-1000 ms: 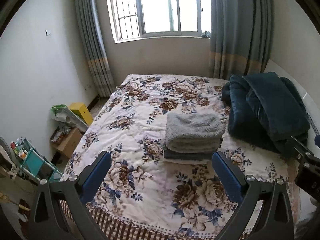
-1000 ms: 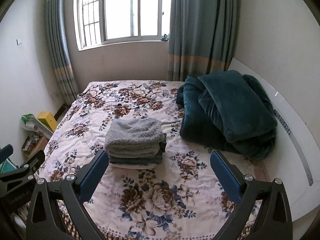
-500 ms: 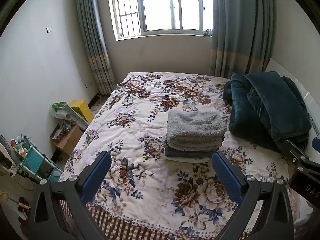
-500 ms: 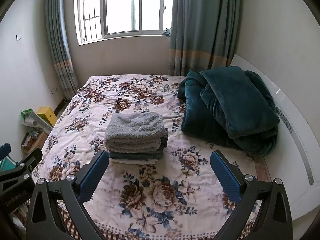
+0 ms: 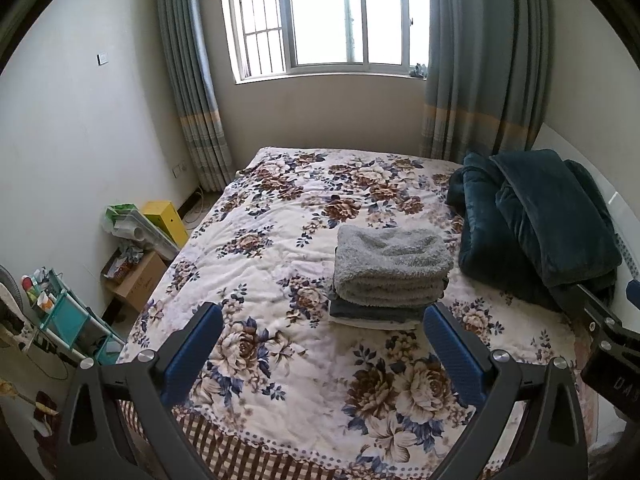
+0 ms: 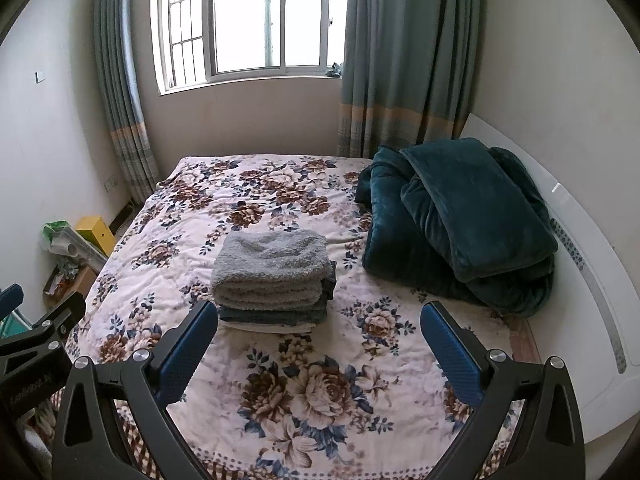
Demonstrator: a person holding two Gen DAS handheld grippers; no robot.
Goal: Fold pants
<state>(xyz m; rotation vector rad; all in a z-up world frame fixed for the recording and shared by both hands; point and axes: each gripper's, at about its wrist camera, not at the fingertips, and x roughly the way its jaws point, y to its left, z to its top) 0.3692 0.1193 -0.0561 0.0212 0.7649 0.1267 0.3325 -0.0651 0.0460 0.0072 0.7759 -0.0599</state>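
A folded stack of clothes lies on the floral bed (image 5: 264, 248): fluffy grey pants (image 5: 390, 264) on top, darker folded garments (image 5: 372, 312) and a white one under them. The stack also shows in the right wrist view (image 6: 272, 276). My left gripper (image 5: 320, 344) is open and empty, held above the bed's near part, short of the stack. My right gripper (image 6: 318, 340) is open and empty too, just right of the stack's front. The right gripper's body shows at the right edge of the left wrist view (image 5: 612, 344).
A dark teal blanket (image 6: 460, 220) is heaped at the bed's right, against a white headboard (image 6: 592, 280). On the floor left of the bed are a yellow box (image 5: 166, 220), a cardboard box (image 5: 138, 280) and a teal rack (image 5: 72, 320). Window and curtains stand behind.
Both grippers have drawn back and risen slightly; the bed and stack sit lower and farther in view. Both stay open and empty. The stack has not moved.
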